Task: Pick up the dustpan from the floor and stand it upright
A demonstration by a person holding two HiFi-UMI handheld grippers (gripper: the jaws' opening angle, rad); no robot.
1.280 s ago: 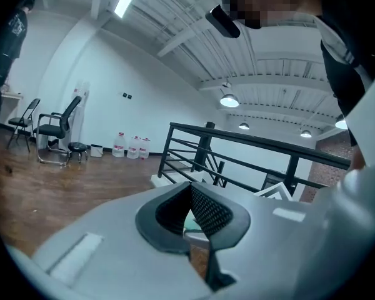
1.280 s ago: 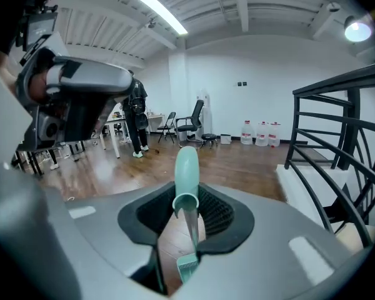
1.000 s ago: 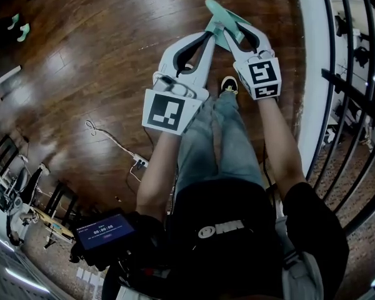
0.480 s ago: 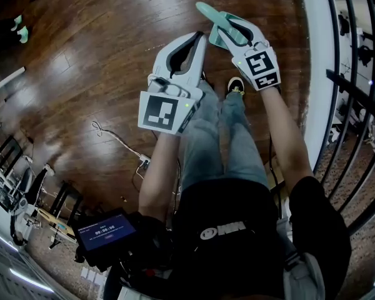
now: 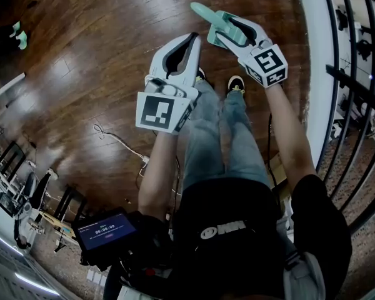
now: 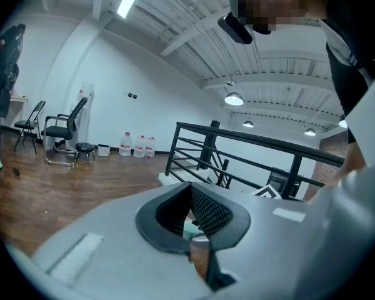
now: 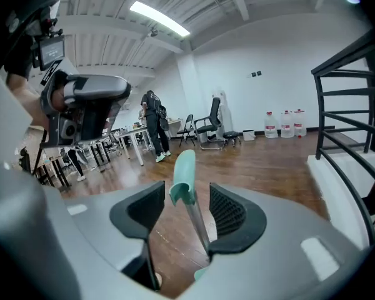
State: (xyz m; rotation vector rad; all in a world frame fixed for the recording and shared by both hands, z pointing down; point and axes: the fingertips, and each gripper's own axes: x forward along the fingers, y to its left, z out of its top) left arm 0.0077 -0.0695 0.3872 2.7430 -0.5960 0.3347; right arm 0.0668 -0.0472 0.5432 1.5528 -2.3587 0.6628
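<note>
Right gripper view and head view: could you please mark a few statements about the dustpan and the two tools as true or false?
1. The right tool is clamped tight on the dustpan handle. False: its jaws stand apart, having just been opening, with the handle between them.
2. The left tool is shut with nothing in it. True.
3. The floor is dark wood. True.
4. The dustpan handle has a red grip. False: the grip is teal.

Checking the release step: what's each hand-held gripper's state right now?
Left hand-held gripper: closed, nothing held.
Right hand-held gripper: open, jaws have just been opening; the dustpan handle stands between them, not gripped.
</note>
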